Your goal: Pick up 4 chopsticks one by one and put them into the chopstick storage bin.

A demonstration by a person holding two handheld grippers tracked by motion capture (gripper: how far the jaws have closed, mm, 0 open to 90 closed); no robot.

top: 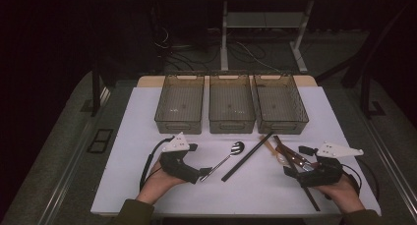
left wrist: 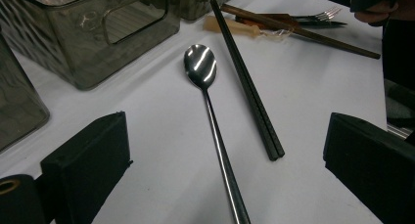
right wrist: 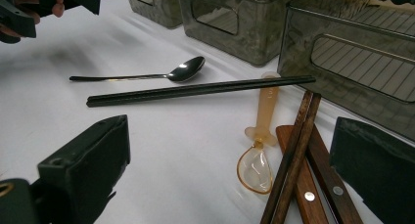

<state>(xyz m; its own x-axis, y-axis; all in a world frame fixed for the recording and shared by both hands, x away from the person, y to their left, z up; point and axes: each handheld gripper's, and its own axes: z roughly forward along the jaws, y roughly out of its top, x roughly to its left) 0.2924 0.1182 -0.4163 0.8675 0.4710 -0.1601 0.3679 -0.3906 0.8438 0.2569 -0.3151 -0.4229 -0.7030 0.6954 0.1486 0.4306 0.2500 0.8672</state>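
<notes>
A metal spoon [top: 228,156] [left wrist: 215,121] lies on the white table top, bowl toward the bins. My left gripper [top: 204,173] [left wrist: 230,141] is open, its jaws on either side of the spoon's handle end without pinching it. Black chopsticks [top: 247,156] [left wrist: 247,82] lie just right of the spoon. My right gripper [top: 290,172] [right wrist: 230,150] is open and empty. Between its jaws lie an amber plastic spoon [right wrist: 268,111], brown chopsticks [top: 295,167] [right wrist: 293,160] and a wooden-handled knife [right wrist: 320,187].
Three translucent grey bins [top: 179,104] [top: 231,104] [top: 280,104] stand in a row at the back of the white table top [top: 137,151], all looking empty. A fork [left wrist: 318,16] lies among the right-hand cutlery. Dark floor and cables lie beyond the table.
</notes>
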